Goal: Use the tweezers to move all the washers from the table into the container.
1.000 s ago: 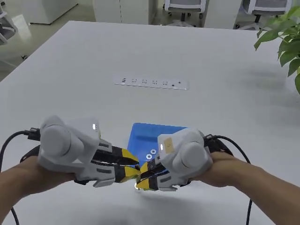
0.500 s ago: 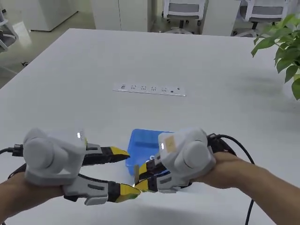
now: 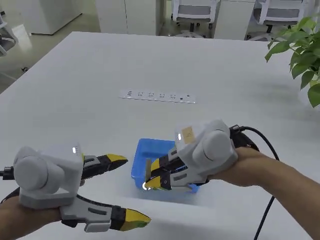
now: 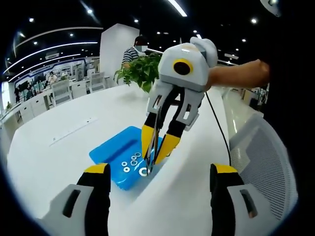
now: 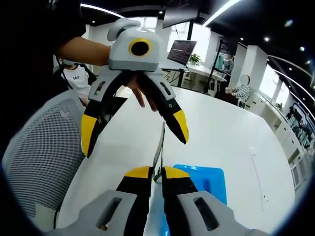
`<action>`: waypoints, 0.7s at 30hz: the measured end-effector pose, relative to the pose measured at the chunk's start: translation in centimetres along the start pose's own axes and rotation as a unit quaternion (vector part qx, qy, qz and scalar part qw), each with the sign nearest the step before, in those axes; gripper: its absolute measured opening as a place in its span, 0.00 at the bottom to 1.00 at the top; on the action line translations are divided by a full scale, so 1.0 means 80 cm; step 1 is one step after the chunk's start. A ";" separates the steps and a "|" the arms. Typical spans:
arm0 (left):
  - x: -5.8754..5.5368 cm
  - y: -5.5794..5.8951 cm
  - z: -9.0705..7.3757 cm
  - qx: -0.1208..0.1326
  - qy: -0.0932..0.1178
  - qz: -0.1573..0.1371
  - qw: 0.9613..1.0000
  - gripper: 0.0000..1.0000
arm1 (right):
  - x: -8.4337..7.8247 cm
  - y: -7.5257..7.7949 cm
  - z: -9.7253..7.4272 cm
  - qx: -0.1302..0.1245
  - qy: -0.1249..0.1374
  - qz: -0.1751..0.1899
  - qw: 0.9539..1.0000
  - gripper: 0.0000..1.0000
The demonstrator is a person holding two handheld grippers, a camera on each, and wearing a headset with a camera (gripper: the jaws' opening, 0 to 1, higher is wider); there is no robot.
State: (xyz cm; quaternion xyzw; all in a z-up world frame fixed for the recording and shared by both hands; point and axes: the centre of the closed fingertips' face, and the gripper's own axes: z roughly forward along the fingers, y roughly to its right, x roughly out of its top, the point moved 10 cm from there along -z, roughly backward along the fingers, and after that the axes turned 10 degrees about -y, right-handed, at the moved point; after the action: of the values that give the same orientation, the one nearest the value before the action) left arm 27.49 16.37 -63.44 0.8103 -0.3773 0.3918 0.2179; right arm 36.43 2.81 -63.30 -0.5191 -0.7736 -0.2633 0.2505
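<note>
My right gripper is shut on the metal tweezers, which point down at the near edge of the blue container. A washer sits at the tweezers' tips, on the container's near rim. Whether it is pinched I cannot tell. Several washers lie inside the container. My left gripper stands open to the left of the container with nothing between its jaws. It faces the right gripper.
A power strip is set into the white table beyond the container. A leafy plant stands at the far right. Office chairs line the far side, and a mesh chair is behind the near edge.
My left gripper has opened and drawn back to the left, away from the right one. The right gripper has carried the tweezers a little up and to the right, over the container's near edge.
</note>
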 end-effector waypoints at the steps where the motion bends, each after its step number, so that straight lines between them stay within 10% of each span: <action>1: 0.000 0.000 0.000 0.001 0.000 -0.001 1.000 0.90 | 0.000 0.002 -0.001 -0.002 0.001 0.000 1.000 0.09; 21: 0.005 -0.001 -0.006 0.014 0.024 -0.017 0.999 0.99 | -0.025 0.054 -0.018 -0.044 0.010 0.001 0.999 0.09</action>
State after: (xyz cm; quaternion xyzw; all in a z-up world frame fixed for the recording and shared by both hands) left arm 27.49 16.55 -62.85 0.8100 -0.3527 0.4127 0.2218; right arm 41.31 1.92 -62.97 -0.5281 -0.7579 -0.3020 0.2357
